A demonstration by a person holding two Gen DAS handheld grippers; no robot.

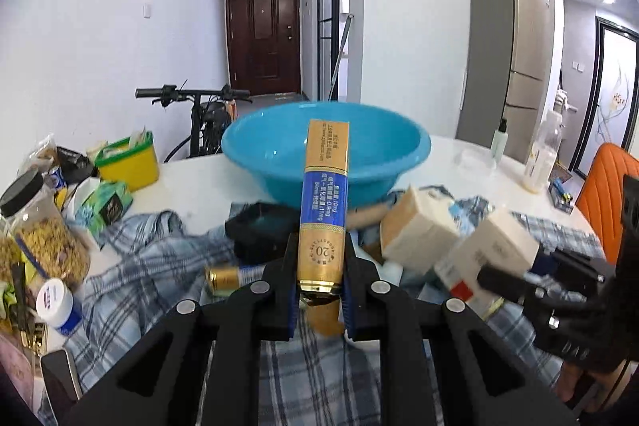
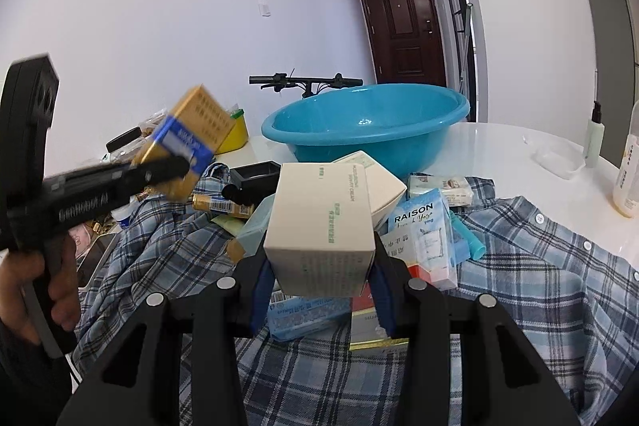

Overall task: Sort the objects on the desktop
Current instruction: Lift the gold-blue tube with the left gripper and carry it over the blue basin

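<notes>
My left gripper (image 1: 320, 268) is shut on a gold and blue cigarette pack (image 1: 324, 202) and holds it upright above the plaid shirt, in front of the blue basin (image 1: 325, 154). The pack also shows in the right wrist view (image 2: 187, 142), blurred, at the left. My right gripper (image 2: 319, 266) is shut on a cream cardboard box (image 2: 321, 226), lifted over the pile. This box shows in the left wrist view (image 1: 495, 250) at the right. The basin (image 2: 367, 126) stands behind the pile and looks empty.
A plaid shirt (image 2: 539, 266) covers the white table (image 2: 511, 142). On it lie another cream box (image 1: 419, 226), a blue RAISON pack (image 2: 423, 238), a black tray (image 1: 259, 226) and a gold tube (image 1: 227, 276). Jars and a yellow tub (image 1: 127, 162) crowd the left; bottles (image 1: 541, 154) stand at the right.
</notes>
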